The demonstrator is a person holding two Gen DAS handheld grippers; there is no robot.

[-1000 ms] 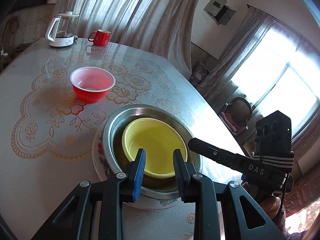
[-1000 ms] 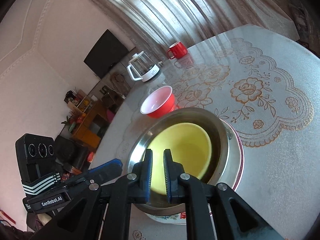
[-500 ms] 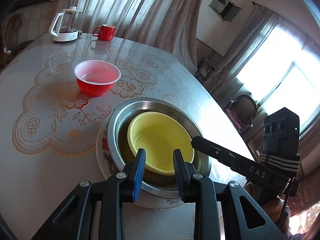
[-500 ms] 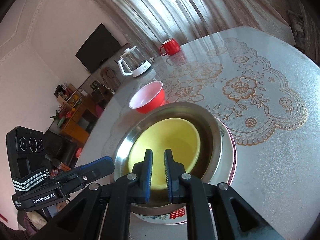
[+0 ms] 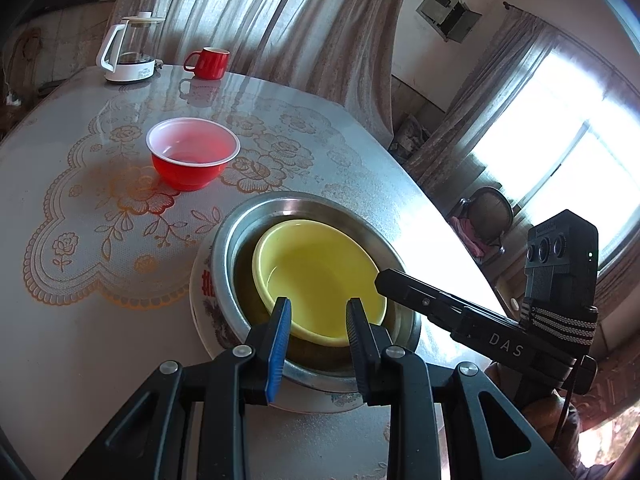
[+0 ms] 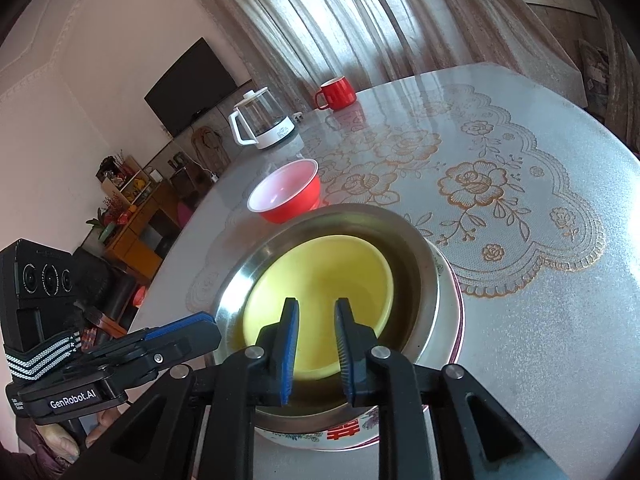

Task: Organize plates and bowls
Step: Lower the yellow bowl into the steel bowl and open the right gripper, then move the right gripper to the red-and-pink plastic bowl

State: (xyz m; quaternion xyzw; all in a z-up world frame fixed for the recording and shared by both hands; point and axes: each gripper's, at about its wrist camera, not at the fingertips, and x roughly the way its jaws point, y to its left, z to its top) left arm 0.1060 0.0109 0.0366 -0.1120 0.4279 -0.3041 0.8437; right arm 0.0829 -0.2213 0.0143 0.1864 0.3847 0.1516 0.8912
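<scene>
While both tools hover over the nested stack, the left gripper point(image 5: 318, 312) has its jaws parted with nothing between them, its tips above the near rim of the yellow bowl point(image 5: 320, 276). The right gripper point(image 6: 317, 316) likewise shows a gap between its blue-padded fingers point(image 6: 291, 332), narrower than the left's, and grasps nothing; it hangs over the same bowl's near edge point(image 6: 316, 280). Seen from the left wrist, the right gripper's body point(image 5: 472, 316) reaches in from the right, its tip at the steel rim; whether it touches cannot be told.

The yellow bowl sits inside a stainless steel basin point(image 5: 240, 236), slightly off-centre, and the basin rests on a white patterned plate point(image 5: 202, 280) with red characters on its rim point(image 6: 348, 430). Beyond the stack, apart from it, a red bowl point(image 5: 192, 152) with a white inside stands upright on the table point(image 5: 80, 340), whose frosted cover bears an orange floral lace pattern point(image 6: 480, 188). At the far edge stand a glass kettle point(image 5: 130, 54) with a white handle and, beside it, a red mug point(image 5: 210, 63). Curtains point(image 5: 260, 12) hang behind.
</scene>
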